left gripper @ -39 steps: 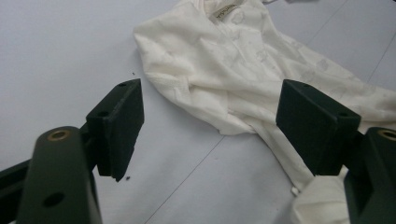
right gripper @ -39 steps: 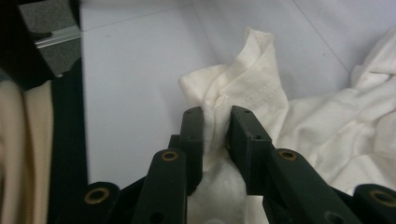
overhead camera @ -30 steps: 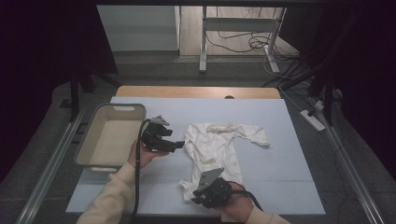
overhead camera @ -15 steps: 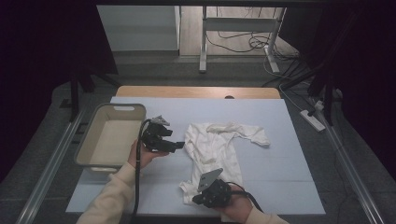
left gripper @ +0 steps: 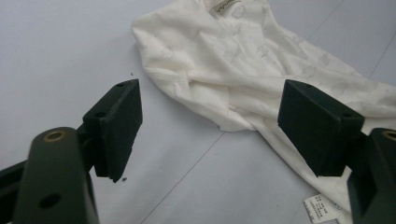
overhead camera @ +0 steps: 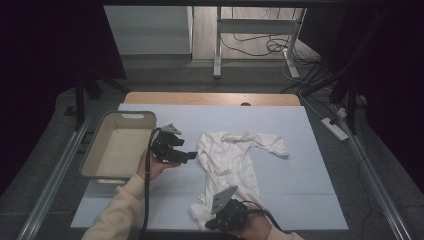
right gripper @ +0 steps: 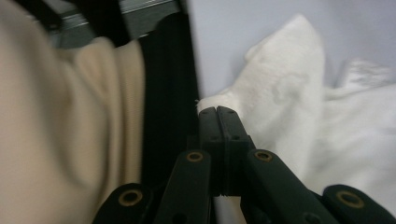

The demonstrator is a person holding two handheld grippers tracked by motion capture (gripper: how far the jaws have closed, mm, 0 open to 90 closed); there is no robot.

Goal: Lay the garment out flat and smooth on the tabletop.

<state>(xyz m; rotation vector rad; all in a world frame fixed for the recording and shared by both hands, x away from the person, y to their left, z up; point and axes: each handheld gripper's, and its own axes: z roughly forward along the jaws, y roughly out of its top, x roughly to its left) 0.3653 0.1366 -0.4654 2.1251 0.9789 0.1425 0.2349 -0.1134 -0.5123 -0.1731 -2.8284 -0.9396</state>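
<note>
White cotton garment [overhead camera: 231, 165] lies spread on the table's blue mat [overhead camera: 300, 190]. My right gripper [right gripper: 216, 112] pinches its near hem corner; my left gripper [left gripper: 205, 126] hovers agape beside the shoulder. I should lift slowly, keeping fabric taut.

The table [overhead camera: 300, 150] carries a pale blue-grey covering over its top, with a wooden edge exposed at the far side. A white garment [overhead camera: 235, 165] lies crumpled near its centre. A beige plastic bin [overhead camera: 95, 155] sits at its left edge.
</note>
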